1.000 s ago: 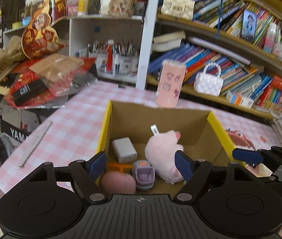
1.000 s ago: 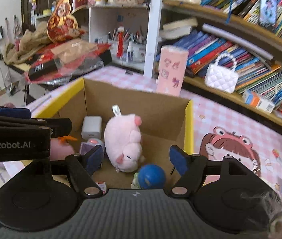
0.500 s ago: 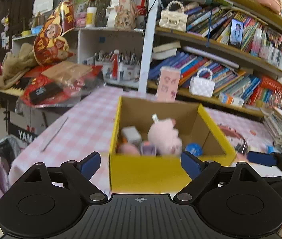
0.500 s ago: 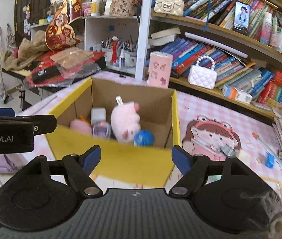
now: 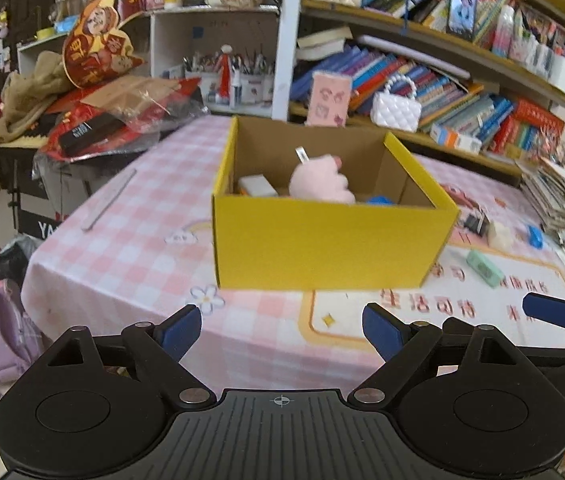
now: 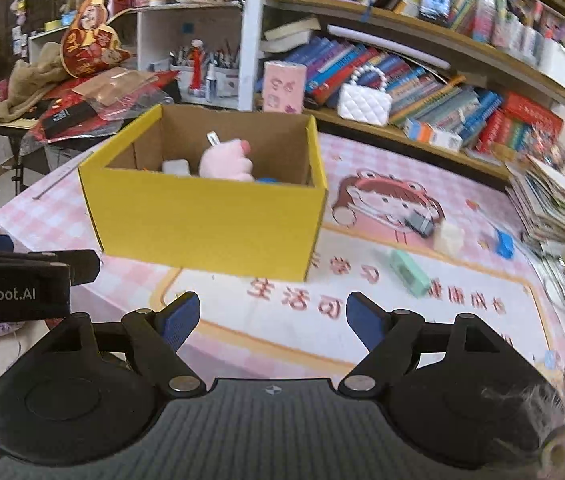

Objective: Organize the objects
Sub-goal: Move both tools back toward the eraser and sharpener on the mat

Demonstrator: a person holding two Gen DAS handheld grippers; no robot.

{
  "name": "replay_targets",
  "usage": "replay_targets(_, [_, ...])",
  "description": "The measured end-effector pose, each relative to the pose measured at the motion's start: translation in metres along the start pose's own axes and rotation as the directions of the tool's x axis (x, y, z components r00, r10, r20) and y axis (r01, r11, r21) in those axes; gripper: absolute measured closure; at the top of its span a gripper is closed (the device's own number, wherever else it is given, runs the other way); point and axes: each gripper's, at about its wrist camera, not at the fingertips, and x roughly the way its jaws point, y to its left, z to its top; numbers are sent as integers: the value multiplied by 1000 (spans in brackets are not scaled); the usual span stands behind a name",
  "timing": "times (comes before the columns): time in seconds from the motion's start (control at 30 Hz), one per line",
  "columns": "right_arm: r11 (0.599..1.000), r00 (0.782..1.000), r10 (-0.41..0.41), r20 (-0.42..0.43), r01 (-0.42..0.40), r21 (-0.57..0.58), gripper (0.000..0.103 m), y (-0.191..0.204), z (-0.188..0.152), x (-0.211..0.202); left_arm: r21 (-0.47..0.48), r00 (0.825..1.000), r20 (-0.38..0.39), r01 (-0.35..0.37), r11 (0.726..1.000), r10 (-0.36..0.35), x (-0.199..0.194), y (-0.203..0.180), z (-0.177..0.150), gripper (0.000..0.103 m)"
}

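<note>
A yellow cardboard box (image 5: 322,244) (image 6: 210,224) stands on the pink checked tablecloth (image 5: 130,240). Inside it I see a pink plush pig (image 5: 320,180) (image 6: 226,162), a white block (image 5: 256,186) (image 6: 176,167) and the top of a blue ball (image 5: 380,200). My left gripper (image 5: 282,330) is open and empty, back from the box near the table's front edge. My right gripper (image 6: 272,320) is open and empty too, in front of the box's right corner. The right gripper's fingertip (image 5: 548,310) shows at the right of the left wrist view.
Right of the box lie a mint green case (image 6: 408,272), a white cube (image 6: 448,236), a small blue thing (image 6: 504,242) and a dark clip (image 6: 420,224). A ruler (image 5: 108,200) lies at the left. Bookshelves (image 6: 422,80) stand behind, a magazine stack (image 6: 558,204) at right.
Both grippers have pulled back and away from above the box to the table's front edge. The box now shows whole from outside. Both stayed open and empty.
</note>
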Motion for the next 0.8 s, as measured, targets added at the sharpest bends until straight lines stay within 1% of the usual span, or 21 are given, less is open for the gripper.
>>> replay_targets(0.2, [998, 998, -36, -44, 38, 56, 23, -9, -20, -11, 46, 999, -24, 34, 998, -33, -8, -15, -13, 13])
replay_targets(0.4, [990, 994, -80, -81, 88, 112, 22, -21, -38, -23, 69, 996, -49, 74, 995, -70, -12, -27, -23, 12])
replay_targets(0.57, [977, 987, -129, -95, 142, 157, 20, -38, -49, -33, 94, 992, -74, 110, 989, -103, -10, -43, -27, 12])
replay_targets(0.7, [963, 980, -168, -110, 187, 193, 19, -51, -57, -41, 124, 987, -85, 144, 982, -134, -9, -57, -28, 9])
replay_targets(0.8, [954, 974, -195, -116, 216, 209, 19, -60, -61, -46, 143, 983, -91, 170, 975, -158, -8, -68, -28, 9])
